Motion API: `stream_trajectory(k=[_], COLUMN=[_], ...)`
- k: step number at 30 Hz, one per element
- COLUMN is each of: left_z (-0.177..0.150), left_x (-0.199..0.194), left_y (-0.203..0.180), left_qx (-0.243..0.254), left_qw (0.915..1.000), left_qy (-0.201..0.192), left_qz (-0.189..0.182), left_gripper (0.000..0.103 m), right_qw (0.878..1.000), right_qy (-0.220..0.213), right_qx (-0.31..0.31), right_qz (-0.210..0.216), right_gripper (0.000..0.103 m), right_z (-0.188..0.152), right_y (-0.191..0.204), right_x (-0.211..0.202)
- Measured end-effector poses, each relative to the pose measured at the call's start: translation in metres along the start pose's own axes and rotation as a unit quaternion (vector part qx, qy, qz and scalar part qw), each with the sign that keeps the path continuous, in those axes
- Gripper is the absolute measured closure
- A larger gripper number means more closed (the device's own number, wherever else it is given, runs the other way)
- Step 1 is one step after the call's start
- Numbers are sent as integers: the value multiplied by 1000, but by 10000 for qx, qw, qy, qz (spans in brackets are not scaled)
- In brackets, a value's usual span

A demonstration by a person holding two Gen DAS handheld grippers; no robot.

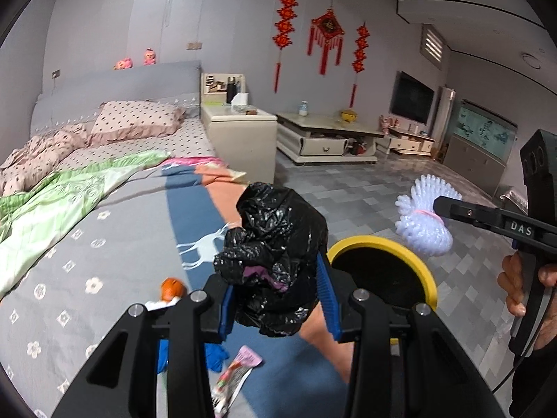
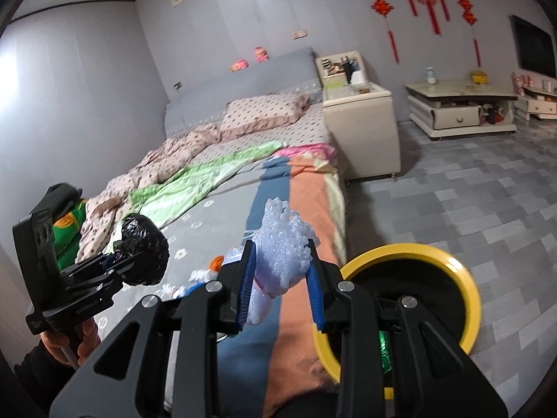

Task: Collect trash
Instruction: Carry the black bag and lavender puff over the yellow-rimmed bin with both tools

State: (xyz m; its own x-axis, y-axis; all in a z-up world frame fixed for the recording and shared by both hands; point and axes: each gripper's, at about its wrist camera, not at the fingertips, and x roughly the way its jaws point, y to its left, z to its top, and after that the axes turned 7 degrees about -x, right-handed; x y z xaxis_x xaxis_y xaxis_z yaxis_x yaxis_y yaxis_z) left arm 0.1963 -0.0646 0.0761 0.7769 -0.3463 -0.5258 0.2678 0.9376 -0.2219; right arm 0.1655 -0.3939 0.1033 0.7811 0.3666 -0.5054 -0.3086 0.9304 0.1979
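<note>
The left hand-held gripper (image 1: 276,299) clamped a crumpled black bag (image 1: 275,261) and the right hand-held gripper (image 2: 280,289) a white foam net (image 2: 283,244), both near the yellow-rimmed bin (image 2: 463,278) beside the bed (image 1: 104,244), where a wrapper (image 1: 236,369) and an orange scrap (image 1: 172,287) remained near its edge.

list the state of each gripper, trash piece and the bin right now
left gripper: shut on black bag
right gripper: shut on foam net
bin: open, on the floor beside the bed
wrapper: lying loose on bed
</note>
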Motion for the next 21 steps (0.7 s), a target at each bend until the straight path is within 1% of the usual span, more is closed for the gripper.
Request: stream_trajectory(k=[5, 10, 14, 21], left_z=[12, 20, 23, 20], left_x=[12, 29, 47, 83], left_y=[-25, -52, -73, -96], left_qx=[112, 207, 252, 245], left_qw=[9997, 9990, 9982, 9966], left_qy=[-39, 6, 101, 347], left_qz=[-231, -407, -538, -710], left_gripper=[65, 65, 65, 65], right_qw=[9993, 9977, 9965, 9945], right_qy=[-211, -350, -379, -311], right_qx=[173, 283, 405, 591], right_qz=[-275, -503, -630, -812], right_gripper=[76, 76, 76, 76], right_z=[12, 19, 19, 13], right_y=[-30, -56, -76, -108], right_x=[-17, -29, -34, -30])
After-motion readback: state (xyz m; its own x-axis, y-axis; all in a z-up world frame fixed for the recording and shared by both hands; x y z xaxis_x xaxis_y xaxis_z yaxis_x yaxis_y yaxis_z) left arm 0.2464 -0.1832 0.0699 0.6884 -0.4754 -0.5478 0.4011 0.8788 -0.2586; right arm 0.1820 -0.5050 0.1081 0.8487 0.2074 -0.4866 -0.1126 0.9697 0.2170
